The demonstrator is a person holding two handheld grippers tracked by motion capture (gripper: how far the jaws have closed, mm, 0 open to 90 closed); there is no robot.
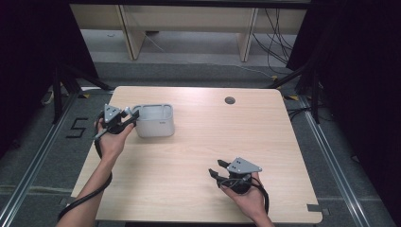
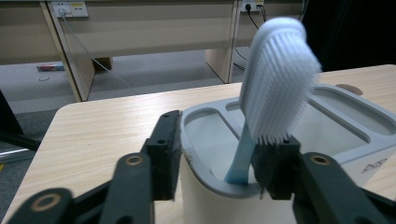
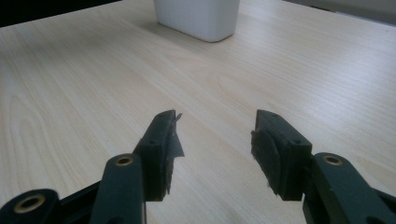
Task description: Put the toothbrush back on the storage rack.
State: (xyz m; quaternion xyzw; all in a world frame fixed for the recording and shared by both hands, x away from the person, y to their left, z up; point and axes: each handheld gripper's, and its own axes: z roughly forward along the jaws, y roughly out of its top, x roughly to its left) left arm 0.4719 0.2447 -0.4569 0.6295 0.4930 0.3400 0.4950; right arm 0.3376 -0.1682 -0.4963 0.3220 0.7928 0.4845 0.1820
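Jaws of the left gripper (image 2: 219, 154) gape astride the holder's rim (image 2: 205, 184) beside a toothbrush (image 2: 275, 88) — right gripper (image 3: 217, 149) gapes empty over open table (image 3: 93, 79).

- The place looks like a lab or test room set up for recording, not a home.
- A plain light-wood table (image 1: 198, 156) with a round cable hole (image 1: 230, 100) stands alone on grey carpet (image 1: 42, 156).
- Black curtains (image 1: 28, 47) hang on both sides, closing the spot off.
- Metal rails (image 1: 33, 161) run along the floor, and a number 5 (image 1: 77, 127) is marked beside one.
- Loose cables (image 1: 276, 38) trail over the floor behind the table.
- Bare office desks (image 1: 189, 23) stand at the back, with wall sockets (image 2: 70, 8) above them.
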